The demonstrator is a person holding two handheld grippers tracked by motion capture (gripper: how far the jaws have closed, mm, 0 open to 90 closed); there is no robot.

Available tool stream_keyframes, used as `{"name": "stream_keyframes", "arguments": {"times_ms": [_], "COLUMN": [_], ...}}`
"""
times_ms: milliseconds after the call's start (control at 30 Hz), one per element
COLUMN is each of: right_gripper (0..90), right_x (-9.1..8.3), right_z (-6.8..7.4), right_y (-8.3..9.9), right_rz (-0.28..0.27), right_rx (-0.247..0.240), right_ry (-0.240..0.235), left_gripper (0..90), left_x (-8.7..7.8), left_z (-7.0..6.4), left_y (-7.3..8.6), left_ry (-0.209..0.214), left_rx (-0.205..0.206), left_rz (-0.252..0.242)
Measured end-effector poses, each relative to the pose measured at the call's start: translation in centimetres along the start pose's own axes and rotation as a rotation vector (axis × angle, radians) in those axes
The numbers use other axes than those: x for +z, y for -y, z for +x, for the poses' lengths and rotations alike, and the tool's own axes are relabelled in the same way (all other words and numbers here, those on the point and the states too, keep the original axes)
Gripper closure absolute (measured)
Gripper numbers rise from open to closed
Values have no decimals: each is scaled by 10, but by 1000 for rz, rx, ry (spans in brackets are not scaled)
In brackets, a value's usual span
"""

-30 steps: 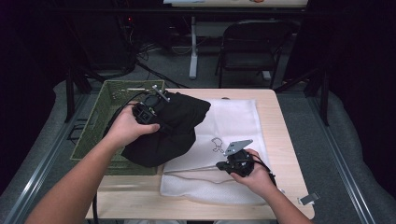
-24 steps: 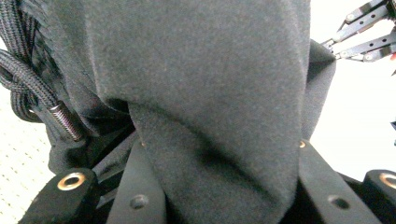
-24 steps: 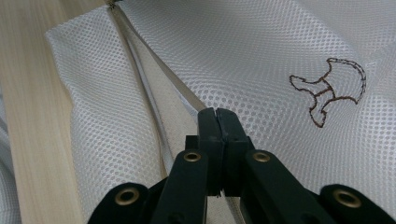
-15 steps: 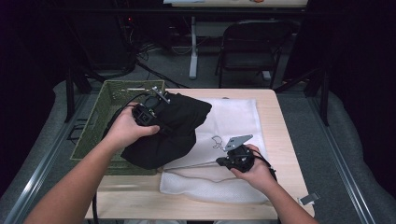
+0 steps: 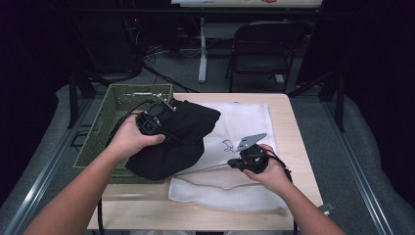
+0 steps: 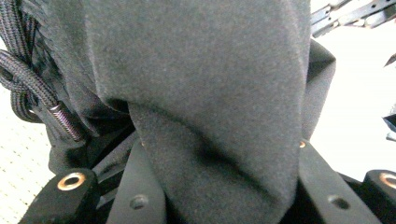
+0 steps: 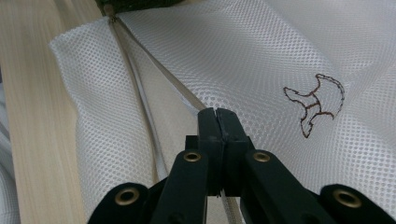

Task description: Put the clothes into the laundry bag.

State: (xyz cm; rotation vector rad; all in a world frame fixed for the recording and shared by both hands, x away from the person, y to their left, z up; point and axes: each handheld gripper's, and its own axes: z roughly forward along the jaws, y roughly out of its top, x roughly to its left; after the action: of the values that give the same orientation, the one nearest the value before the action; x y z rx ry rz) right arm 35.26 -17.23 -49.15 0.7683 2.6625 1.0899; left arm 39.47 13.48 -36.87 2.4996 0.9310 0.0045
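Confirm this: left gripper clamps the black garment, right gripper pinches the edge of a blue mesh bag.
One thing is wrong: the mesh bag is white, not blue, as the right gripper view shows. The rest stands: the left gripper clamps the black garment, the right gripper pinches the bag's edge.

A pale wooden tabletop (image 5: 293,112) carries a green plastic mesh basket (image 5: 105,122) along its left edge and a white mesh laundry bag (image 5: 244,122) spread over its middle and right. A black fabric garment (image 5: 186,137) lies between them, overlapping the basket's right rim and the bag's left part. Behind the tabletop stands a dark folding chair (image 5: 259,54).
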Motion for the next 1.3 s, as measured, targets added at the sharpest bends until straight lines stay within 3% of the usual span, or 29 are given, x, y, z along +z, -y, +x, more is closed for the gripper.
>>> {"name": "stream_keyframes", "arguments": {"times_ms": [733,1300], "right_gripper": [897,897], "right_x": [-21,-9], "right_z": [-20,-48], "right_y": [-31,-37], "right_rz": [-23,19], "right_rx": [-35,-28], "right_ry": [39,55], "left_gripper": [674,674], "left_x": [-1,2], "left_z": [-1,-1], "left_y": [10,21], "left_ry": [9,21], "left_rx": [2,3], "left_rz": [-11,-16]}}
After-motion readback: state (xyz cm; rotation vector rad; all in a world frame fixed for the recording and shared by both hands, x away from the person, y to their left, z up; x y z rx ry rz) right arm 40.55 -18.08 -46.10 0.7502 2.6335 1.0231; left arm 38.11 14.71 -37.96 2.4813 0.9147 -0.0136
